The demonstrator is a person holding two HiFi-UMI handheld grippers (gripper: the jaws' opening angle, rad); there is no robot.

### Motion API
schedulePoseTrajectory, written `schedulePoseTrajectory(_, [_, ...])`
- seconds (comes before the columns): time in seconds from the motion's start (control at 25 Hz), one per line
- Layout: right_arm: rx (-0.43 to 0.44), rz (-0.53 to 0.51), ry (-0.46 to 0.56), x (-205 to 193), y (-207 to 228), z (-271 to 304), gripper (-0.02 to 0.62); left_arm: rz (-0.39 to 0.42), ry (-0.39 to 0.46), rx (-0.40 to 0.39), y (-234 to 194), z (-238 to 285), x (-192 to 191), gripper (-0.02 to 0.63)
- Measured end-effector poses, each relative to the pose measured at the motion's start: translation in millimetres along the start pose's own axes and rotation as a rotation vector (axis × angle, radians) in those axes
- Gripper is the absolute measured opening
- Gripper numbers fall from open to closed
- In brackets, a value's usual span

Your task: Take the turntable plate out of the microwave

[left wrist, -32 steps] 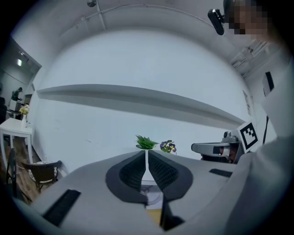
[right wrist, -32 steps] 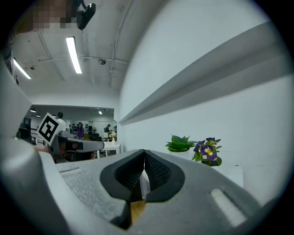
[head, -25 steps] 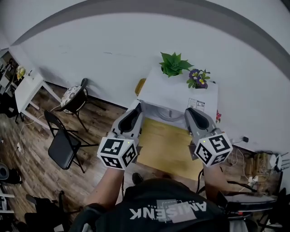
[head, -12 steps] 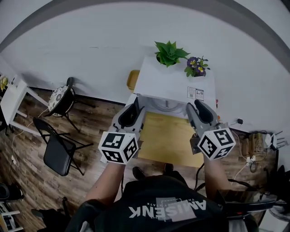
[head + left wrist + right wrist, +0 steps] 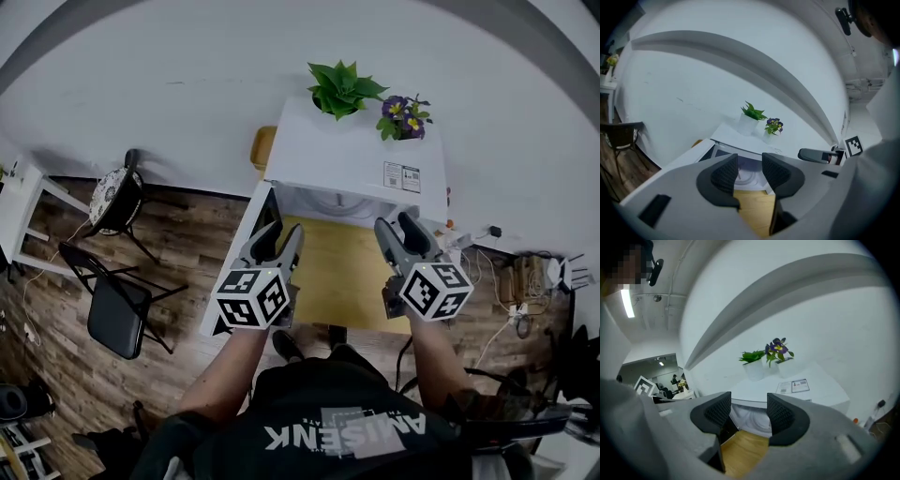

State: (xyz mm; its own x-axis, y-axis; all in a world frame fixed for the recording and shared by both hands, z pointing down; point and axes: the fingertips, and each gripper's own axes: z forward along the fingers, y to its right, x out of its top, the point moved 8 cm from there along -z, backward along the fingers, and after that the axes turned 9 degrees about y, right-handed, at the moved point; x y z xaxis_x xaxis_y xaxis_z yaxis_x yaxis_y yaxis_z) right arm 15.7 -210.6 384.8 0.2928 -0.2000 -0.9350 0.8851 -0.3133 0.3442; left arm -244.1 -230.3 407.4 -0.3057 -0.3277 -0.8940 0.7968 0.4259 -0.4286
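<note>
Before the open microwave (image 5: 356,164), left gripper (image 5: 281,234) and right gripper (image 5: 396,225) hold level, jaws just opened apart and empty, likely readying to flank the plate (image 5: 750,176) lying inside its cavity.

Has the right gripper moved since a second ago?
Yes. Against the microwave, the right gripper has dropped from its top edge to the open front; its jaws have just been opening, nothing between them.
</note>
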Motion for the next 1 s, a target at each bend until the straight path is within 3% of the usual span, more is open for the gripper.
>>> schedulePoseTrajectory(0.16, [-0.032, 0.062, -0.060, -32.3, 24.2, 8.2, 0.230, -0.041, -0.045, 0.039, -4.3, 16.9, -29.9, 0.152])
schedulePoseTrajectory(0.32, [-0.059, 0.151, -0.109, -61.9, 48.6, 15.3, 0.233, -0.136, -0.082, 0.082, -10.1, 35.0, -59.0, 0.152])
schedulePoseTrajectory(0.76, [-0.112, 0.309, -0.219, -133.7, 93.0, 42.7, 0.256, -0.496, -0.140, 0.208, -43.4, 93.2, -139.6, 0.200])
schedulePoseTrajectory(1.0, [-0.166, 0.419, -0.263, -166.4, 112.8, 57.3, 0.275, -0.653, -0.155, 0.295, -67.8, 121.2, -178.5, 0.267])
